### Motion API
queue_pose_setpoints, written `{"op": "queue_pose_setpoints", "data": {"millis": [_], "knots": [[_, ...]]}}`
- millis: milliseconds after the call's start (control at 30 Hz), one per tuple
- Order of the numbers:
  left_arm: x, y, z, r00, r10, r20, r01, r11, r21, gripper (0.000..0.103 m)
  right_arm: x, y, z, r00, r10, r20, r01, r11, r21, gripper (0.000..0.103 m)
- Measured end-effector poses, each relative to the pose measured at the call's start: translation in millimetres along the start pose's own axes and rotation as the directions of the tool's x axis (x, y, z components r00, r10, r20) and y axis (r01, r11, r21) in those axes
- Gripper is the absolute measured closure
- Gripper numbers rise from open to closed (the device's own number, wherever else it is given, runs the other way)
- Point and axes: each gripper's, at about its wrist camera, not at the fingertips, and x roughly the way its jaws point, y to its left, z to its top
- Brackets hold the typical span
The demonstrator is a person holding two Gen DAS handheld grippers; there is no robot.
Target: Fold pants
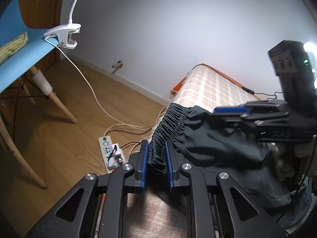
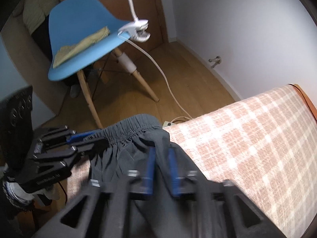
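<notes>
While the dark grey pants [image 1: 218, 144] lie bunched at the near corner of the checked tabletop [image 2: 247, 138], with the elastic waistband [image 1: 168, 127] at the table's edge toward the floor, I judge the fold barely begun: the cloth is crumpled and nothing I can see is laid flat or doubled over neatly. In my left hand, the left gripper [image 1: 156, 158] has the gathered waistband between its blue pads, the jaws standing narrow and seeming to pinch the elastic, so I count that end as held. In my right hand, the right gripper [image 2: 161, 168] hovers over the fabric just below the waistband with its jaws partly apart; the picture is blurred, but I see a gap between the pads and no cloth caught in it, so it holds nothing that I can make out. Beyond the table stand a blue chair [image 2: 85, 45] with a white clip lamp [image 2: 136, 29] on its edge, and a power strip [image 1: 109, 152] on the wooden floor. Left to do, as I read it: spread the pants out, lay leg on leg, then fold along the length.
</notes>
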Motion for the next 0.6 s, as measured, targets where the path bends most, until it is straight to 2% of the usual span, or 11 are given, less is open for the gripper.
{"op": "queue_pose_setpoints", "data": {"millis": [33, 100, 133, 233, 367, 500, 600], "knots": [[-1.2, 0.3, 0.3, 1.0, 0.005, -0.003, -0.005, 1.0, -0.006, 0.084, -5.0, -2.1, -2.2, 1.0, 0.001, 0.015, -0.001, 1.0, 0.012, 0.064], [-7.6, 2.6, 1.2, 1.0, 0.018, -0.002, -0.018, 0.999, -0.033, 0.077, -15.3, -6.2, -4.8, 1.0, 0.003, 0.03, -0.004, 0.999, 0.039, 0.064], [-11.4, 3.9, 1.2, 1.0, 0.024, -0.001, -0.024, 0.999, -0.042, 0.07, -18.9, -7.3, -5.5, 1.0, 0.001, 0.03, -0.003, 0.999, 0.047, 0.061], [-27.3, 2.2, 2.0, 1.0, 0.018, 0.023, -0.017, 0.999, -0.047, 0.069, -41.1, -6.3, -10.6, 0.999, -0.015, 0.039, 0.012, 0.998, 0.057, 0.049], [-43.2, -11.7, 4.4, 0.999, -0.02, 0.038, 0.021, 0.999, -0.028, 0.069, -86.5, -2.2, -18.0, 0.993, -0.053, 0.106, 0.046, 0.997, 0.068, 0.03], [-57.0, -35.7, 5.6, 0.996, -0.079, 0.048, 0.079, 0.997, 0.004, 0.069, -133.4, -3.4, -27.2, 0.978, -0.122, 0.171, 0.105, 0.989, 0.102, 0.023], [-67.6, -56.4, 5.5, 0.99, -0.126, 0.055, 0.125, 0.992, 0.028, 0.069, -166.7, -8.2, -39.1, 0.966, -0.148, 0.212, 0.117, 0.982, 0.151, 0.02]]}}
